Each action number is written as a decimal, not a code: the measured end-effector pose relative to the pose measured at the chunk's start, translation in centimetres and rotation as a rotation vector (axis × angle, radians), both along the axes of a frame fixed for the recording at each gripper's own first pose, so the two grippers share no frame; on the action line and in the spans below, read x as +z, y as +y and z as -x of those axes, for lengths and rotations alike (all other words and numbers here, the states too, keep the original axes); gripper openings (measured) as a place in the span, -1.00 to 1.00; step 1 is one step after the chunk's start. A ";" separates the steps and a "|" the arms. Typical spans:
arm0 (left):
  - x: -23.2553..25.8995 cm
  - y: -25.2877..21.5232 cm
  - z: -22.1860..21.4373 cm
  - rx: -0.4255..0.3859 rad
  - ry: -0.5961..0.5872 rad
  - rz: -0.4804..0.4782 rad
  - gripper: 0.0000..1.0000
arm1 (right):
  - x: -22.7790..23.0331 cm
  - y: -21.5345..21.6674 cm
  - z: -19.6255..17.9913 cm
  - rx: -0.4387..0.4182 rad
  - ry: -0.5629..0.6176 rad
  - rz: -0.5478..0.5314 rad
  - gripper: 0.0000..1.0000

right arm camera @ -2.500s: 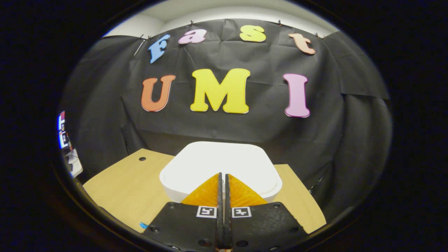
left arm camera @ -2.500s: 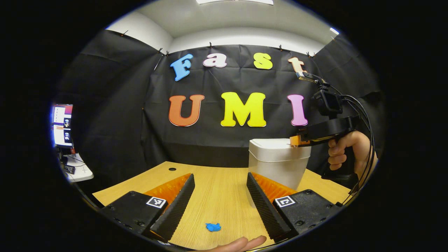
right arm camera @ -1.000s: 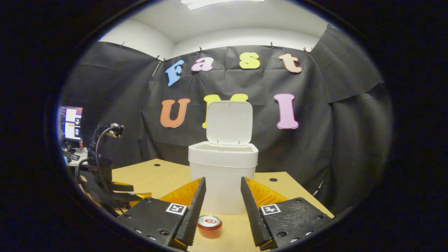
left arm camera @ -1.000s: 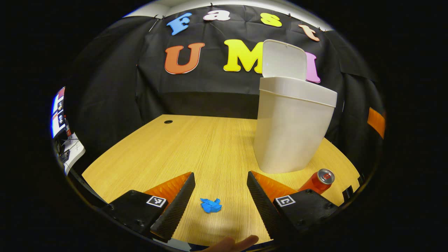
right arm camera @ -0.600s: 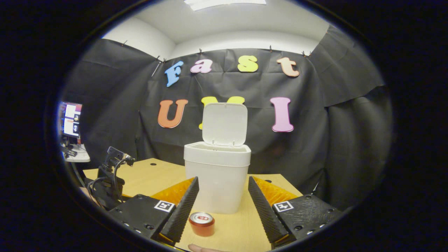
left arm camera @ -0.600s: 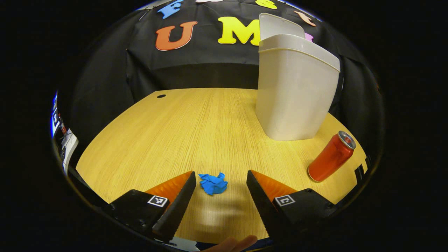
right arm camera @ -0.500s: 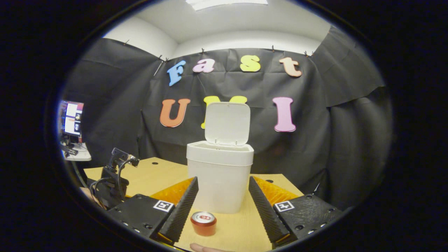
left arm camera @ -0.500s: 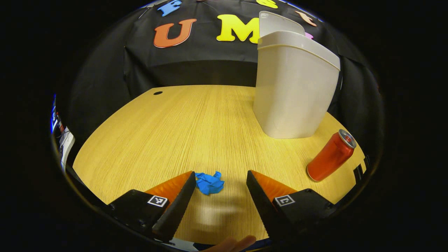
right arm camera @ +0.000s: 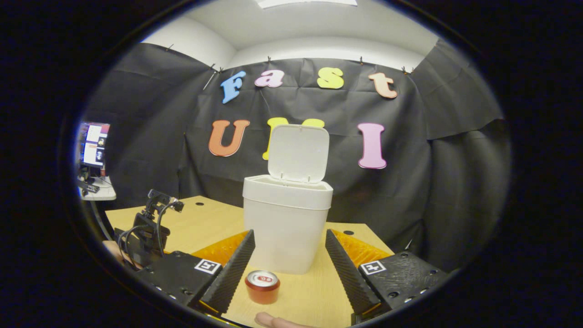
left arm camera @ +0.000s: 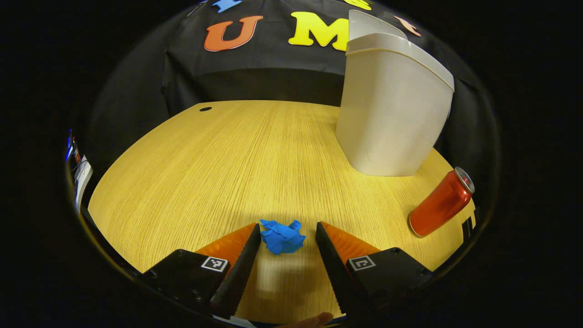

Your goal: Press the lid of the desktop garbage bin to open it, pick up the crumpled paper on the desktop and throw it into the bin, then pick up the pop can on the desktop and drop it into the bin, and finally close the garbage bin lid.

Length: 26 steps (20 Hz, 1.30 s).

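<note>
A blue crumpled paper (left arm camera: pixel 283 236) lies on the wooden desk (left arm camera: pixel 237 155), right between the tips of my open left gripper (left arm camera: pixel 287 230); the fingers flank it without pressing. The white bin (left arm camera: pixel 392 105) stands at the far right with its lid (left arm camera: pixel 374 25) raised. A red pop can (left arm camera: pixel 441 203) stands to the right of the paper. In the right gripper view the bin (right arm camera: pixel 286 223) is straight ahead, lid (right arm camera: pixel 298 153) up, and the can (right arm camera: pixel 262 286) stands between the fingers of my open right gripper (right arm camera: pixel 289 241), untouched. The left gripper (right arm camera: pixel 148 234) shows at the left there.
A monitor (right arm camera: pixel 93 150) on a small side table (right arm camera: pixel 96 193) stands beyond the desk's left edge. Cable holes (left arm camera: pixel 205 109) mark the desk's far side. A fingertip (right arm camera: pixel 278 321) shows at the bottom of the right gripper view.
The bin lid went from closed to raised. My right gripper drew back and opened. My left gripper dropped toward the desk and narrowed around the blue paper.
</note>
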<state>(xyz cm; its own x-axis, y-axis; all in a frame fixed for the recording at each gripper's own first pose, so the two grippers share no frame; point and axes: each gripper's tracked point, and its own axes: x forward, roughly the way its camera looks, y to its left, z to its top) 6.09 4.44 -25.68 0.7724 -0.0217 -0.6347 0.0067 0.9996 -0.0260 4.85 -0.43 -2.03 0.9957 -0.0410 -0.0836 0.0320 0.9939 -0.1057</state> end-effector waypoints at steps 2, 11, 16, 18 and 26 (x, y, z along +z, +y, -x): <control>-0.3 0.0 0.2 -0.006 0.005 0.004 0.51 | -0.5 -0.4 -0.3 -0.014 0.018 0.008 0.91; -0.2 0.4 0.4 -0.029 0.033 -0.012 0.34 | -6.5 2.1 -0.5 -0.001 0.213 -0.164 0.92; 0.5 0.8 -0.2 0.003 0.017 0.014 0.00 | -8.3 2.6 -0.7 -0.027 0.234 -0.122 0.94; 1.8 1.1 -0.7 0.007 -0.020 0.007 -0.10 | -8.9 2.3 -0.7 -0.042 0.261 -0.166 0.92; 7.4 0.1 0.3 -0.009 -0.181 0.018 -0.15 | -12.1 3.2 -1.5 -0.038 0.343 -0.183 0.87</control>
